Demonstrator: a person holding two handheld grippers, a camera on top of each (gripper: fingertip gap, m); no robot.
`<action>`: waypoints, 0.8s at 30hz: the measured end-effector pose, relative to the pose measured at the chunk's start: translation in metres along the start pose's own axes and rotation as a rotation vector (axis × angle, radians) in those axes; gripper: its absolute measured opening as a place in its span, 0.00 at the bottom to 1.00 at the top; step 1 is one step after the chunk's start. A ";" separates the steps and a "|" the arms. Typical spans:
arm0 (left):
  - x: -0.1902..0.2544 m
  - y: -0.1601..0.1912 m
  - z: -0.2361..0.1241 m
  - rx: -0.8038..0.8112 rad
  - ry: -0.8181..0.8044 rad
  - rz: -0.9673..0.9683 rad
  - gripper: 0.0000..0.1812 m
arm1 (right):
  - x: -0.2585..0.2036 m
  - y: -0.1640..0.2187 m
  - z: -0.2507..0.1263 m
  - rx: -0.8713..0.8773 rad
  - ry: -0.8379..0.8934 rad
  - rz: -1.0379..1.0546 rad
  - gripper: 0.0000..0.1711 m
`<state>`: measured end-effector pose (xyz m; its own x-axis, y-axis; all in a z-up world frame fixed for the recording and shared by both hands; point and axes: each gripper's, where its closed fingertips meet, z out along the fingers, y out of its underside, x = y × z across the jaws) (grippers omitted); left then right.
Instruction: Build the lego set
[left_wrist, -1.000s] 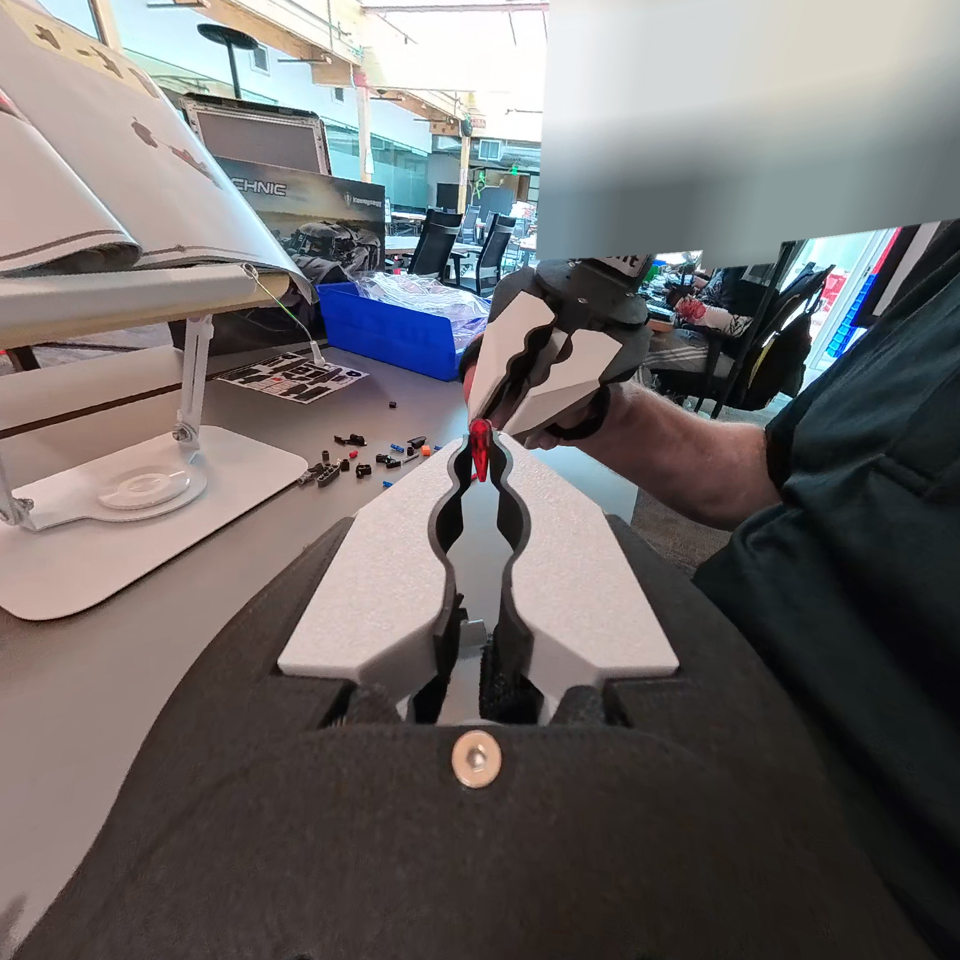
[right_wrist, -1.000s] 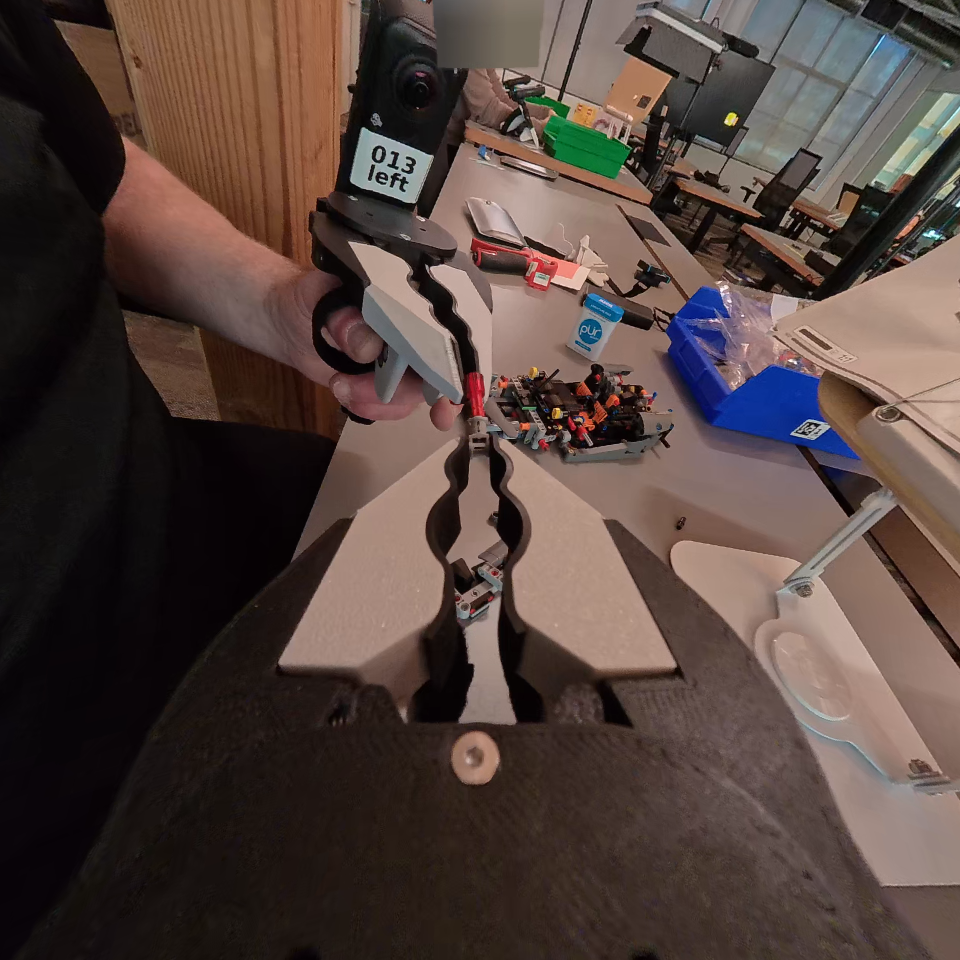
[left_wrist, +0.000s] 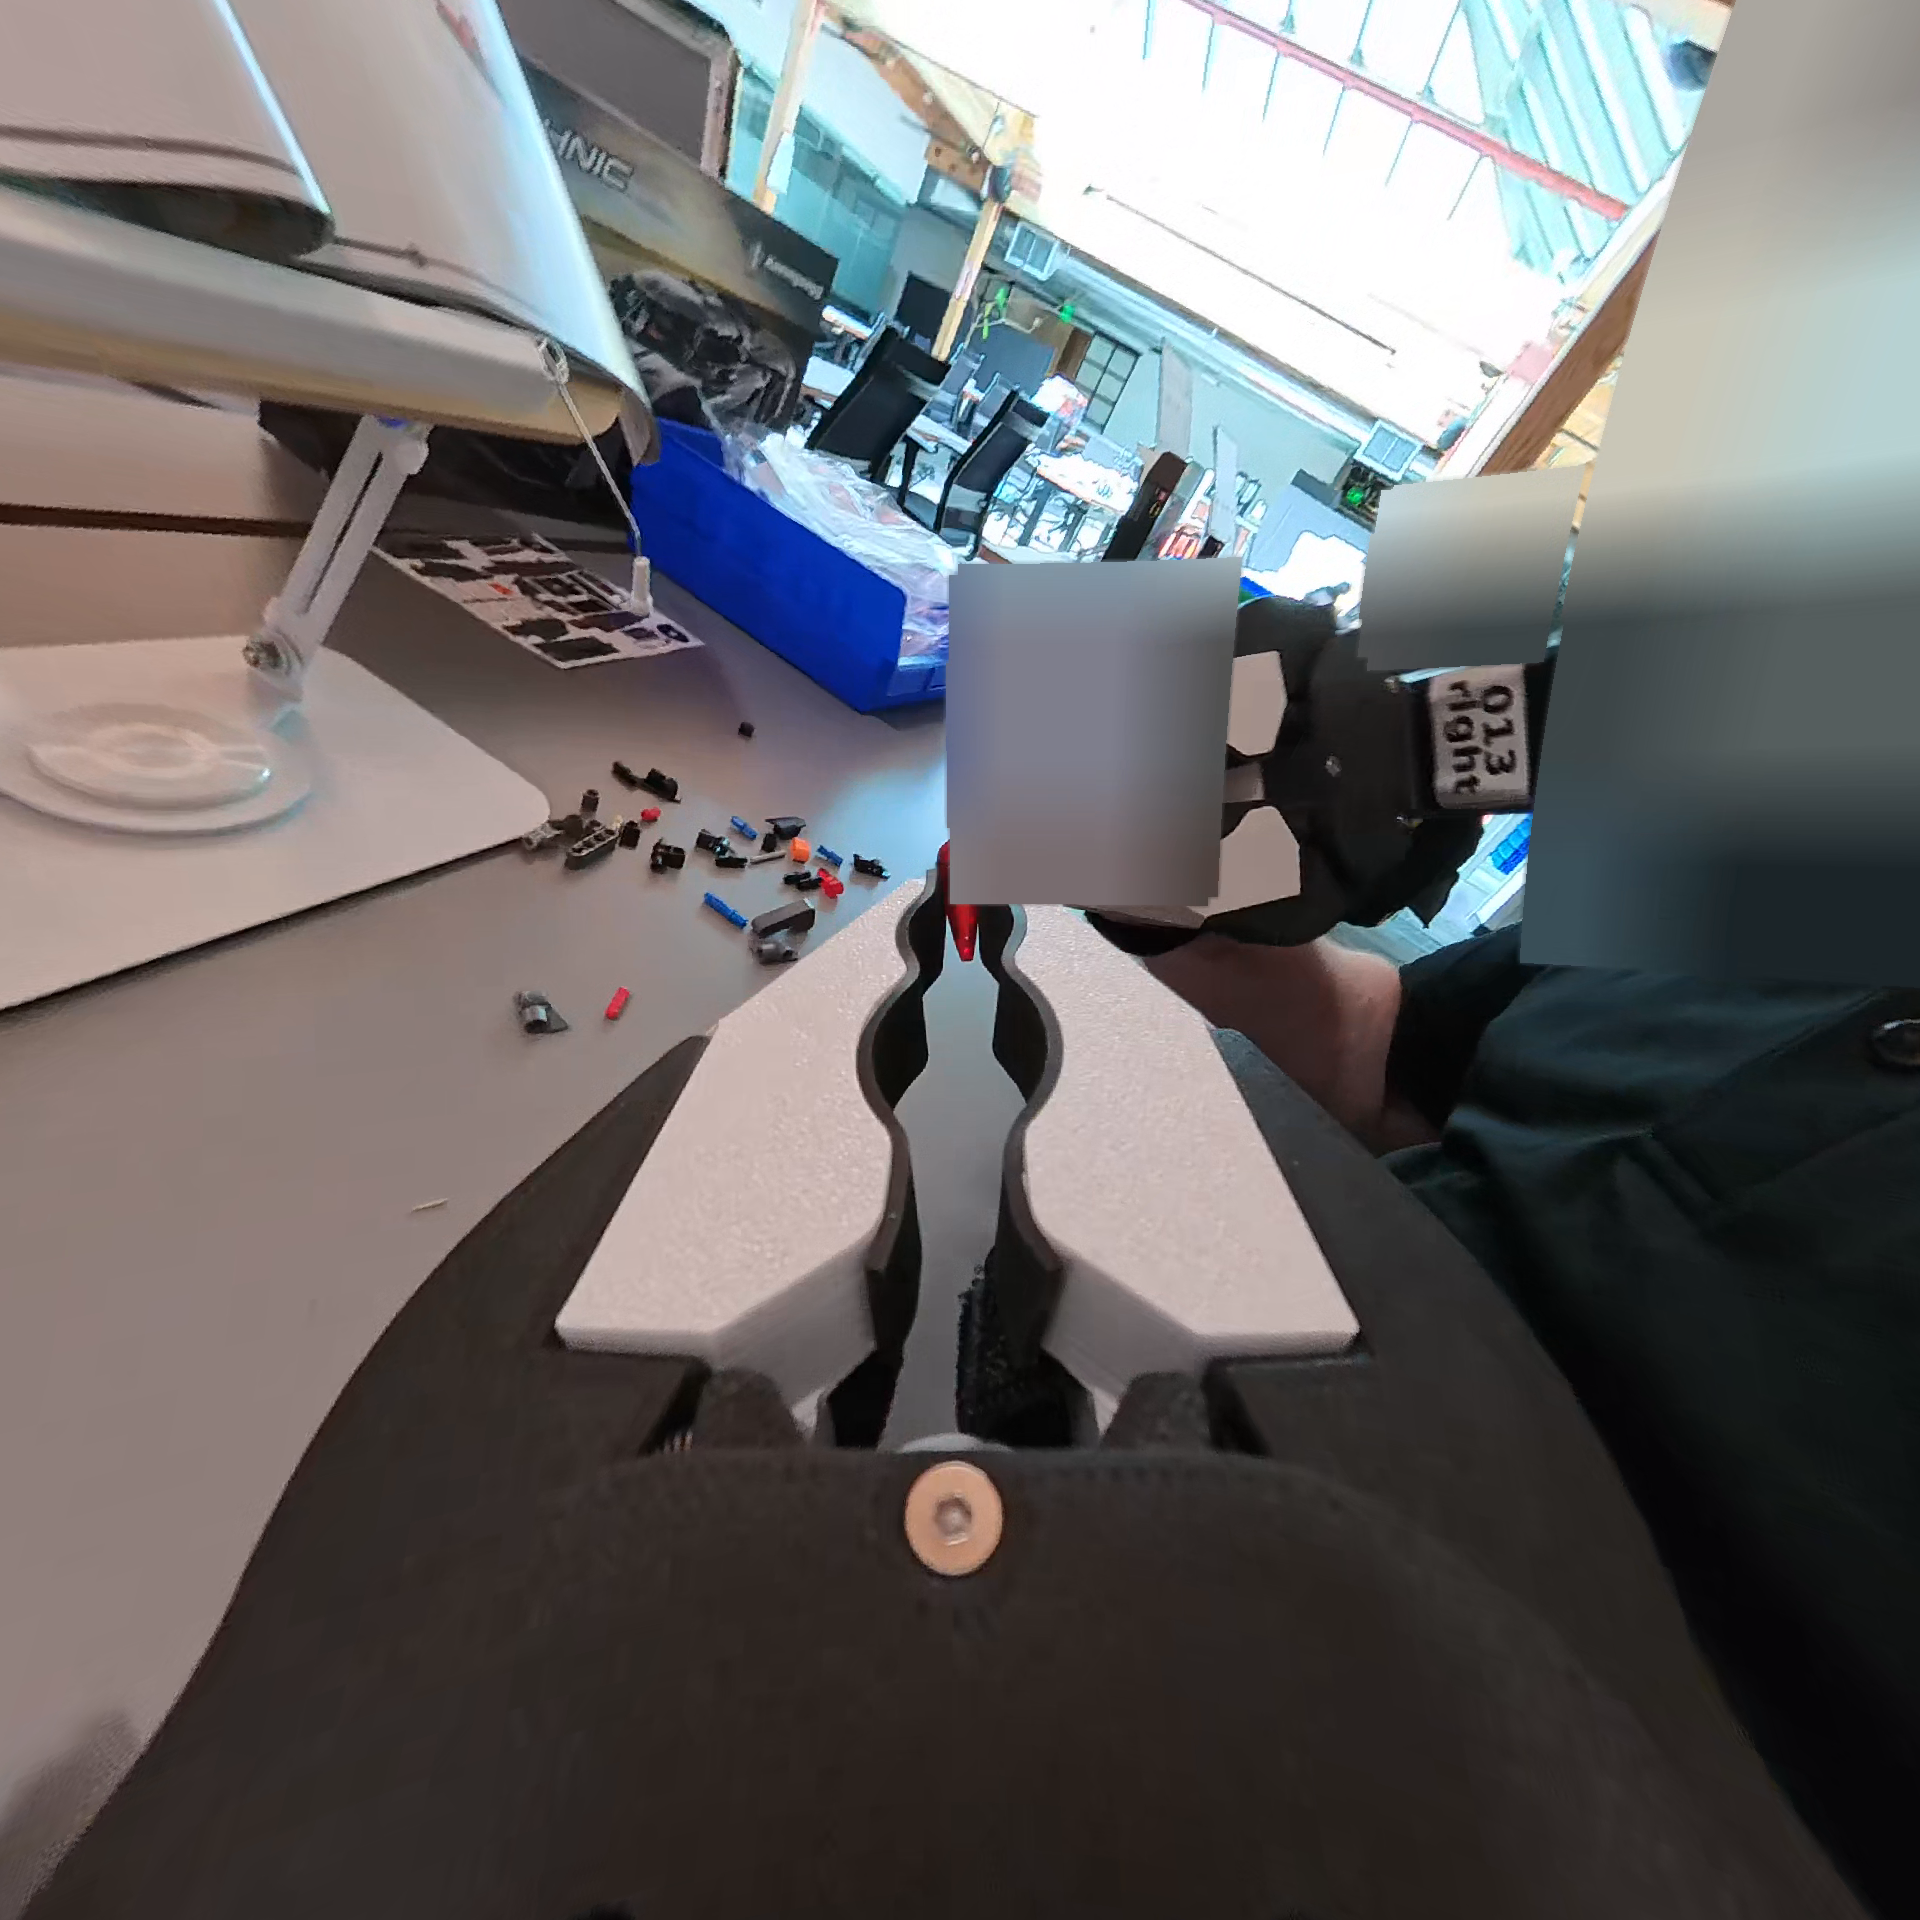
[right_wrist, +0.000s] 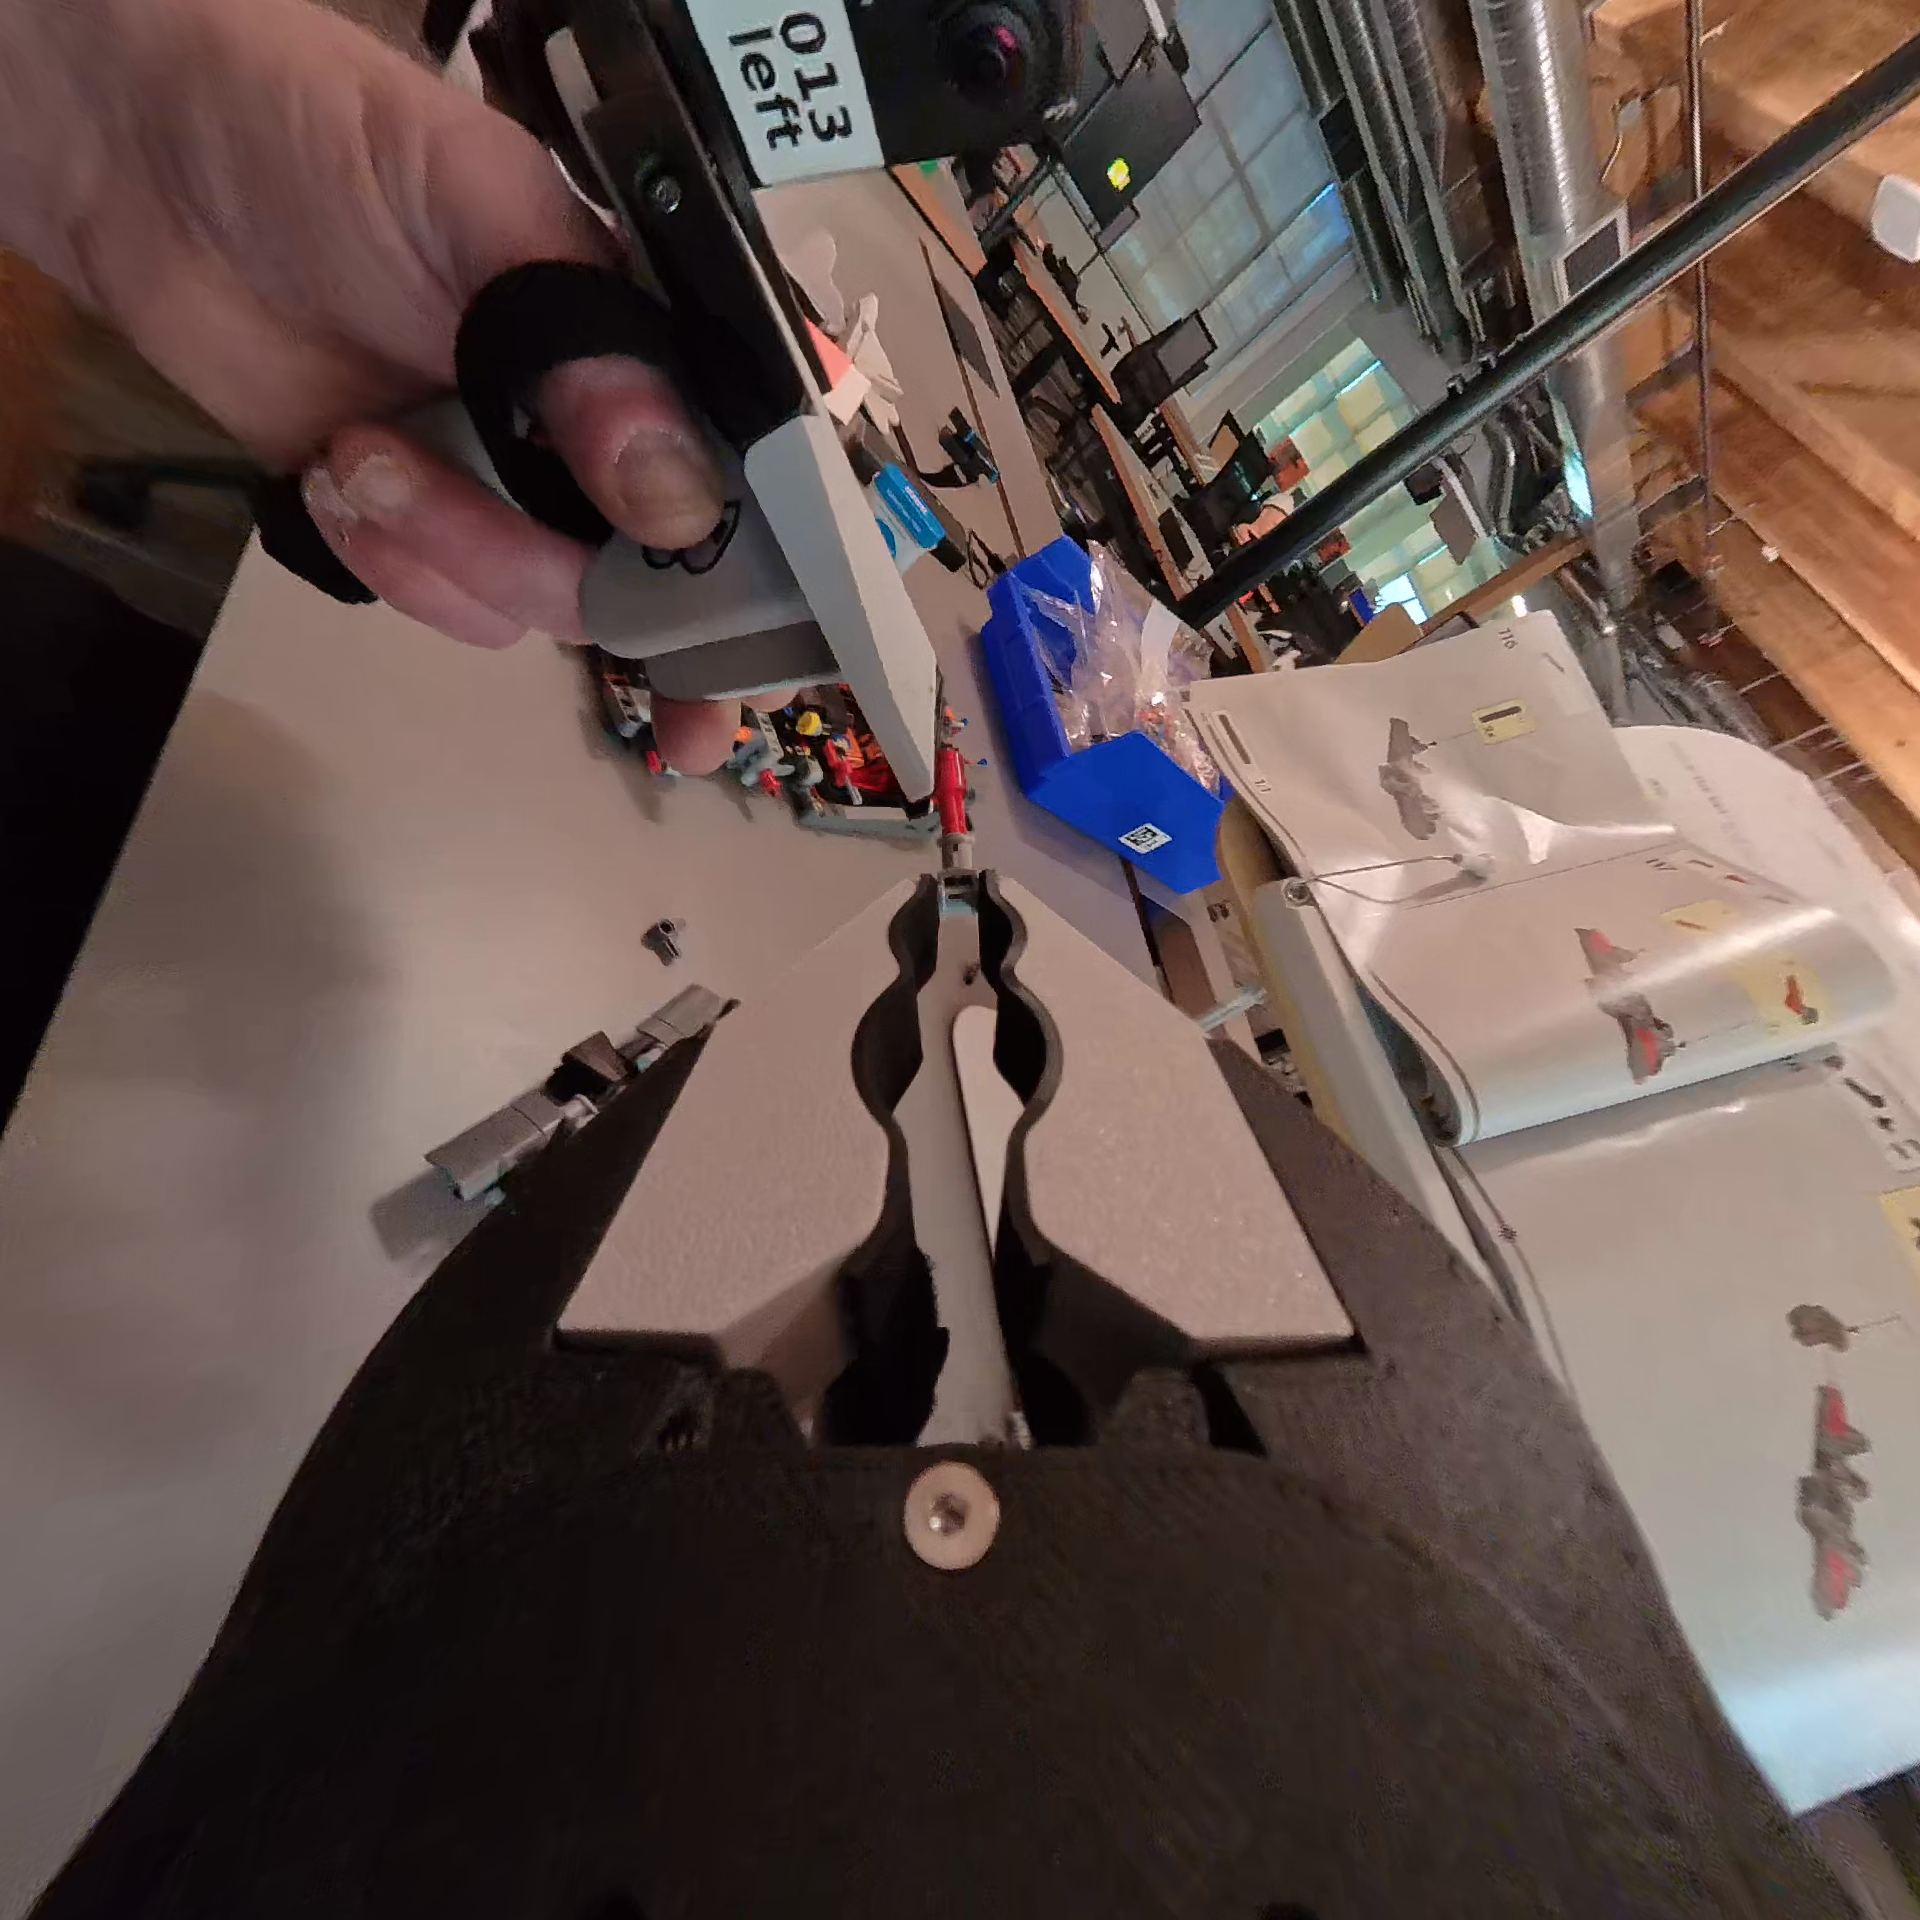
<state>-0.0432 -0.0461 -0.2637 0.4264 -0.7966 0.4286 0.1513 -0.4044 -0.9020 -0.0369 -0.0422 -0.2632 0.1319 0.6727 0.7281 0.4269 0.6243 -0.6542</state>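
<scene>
left hand-held gripper (left_wrist: 961, 920) clamped on slim red pin (left_wrist: 962, 928), above matte grey worktop (left_wrist: 312, 1143). right hand-held gripper (right_wrist: 956, 891) pinched on small grey connector (right_wrist: 954, 896), touching pin's end. loose pieces (left_wrist: 727, 842) beyond pin, glossy blue bin (left_wrist: 790, 582) farther.

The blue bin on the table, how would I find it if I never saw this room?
Look along the grey table toward the open instruction booklet on its stand. Right beside the booklet sits the blue bin, stuffed with crinkly clear plastic bags. It is the only big blue thing there; the Lego pieces nearby are tiny.
</scene>
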 end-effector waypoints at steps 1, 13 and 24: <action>0.000 0.000 0.000 -0.003 -0.002 -0.003 0.02 | 0.001 0.000 0.000 -0.005 0.010 -0.021 0.03; -0.007 -0.004 0.003 -0.022 -0.030 -0.023 0.02 | 0.007 0.001 0.005 -0.041 0.038 -0.070 0.02; -0.009 0.002 0.003 -0.096 -0.058 0.020 0.02 | 0.003 0.004 0.007 -0.049 0.007 -0.118 0.02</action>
<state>-0.0437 -0.0383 -0.2699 0.4800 -0.7787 0.4041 0.0570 -0.4320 -0.9001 -0.0412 -0.0351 -0.2654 0.0842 0.5926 0.8011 0.4827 0.6790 -0.5531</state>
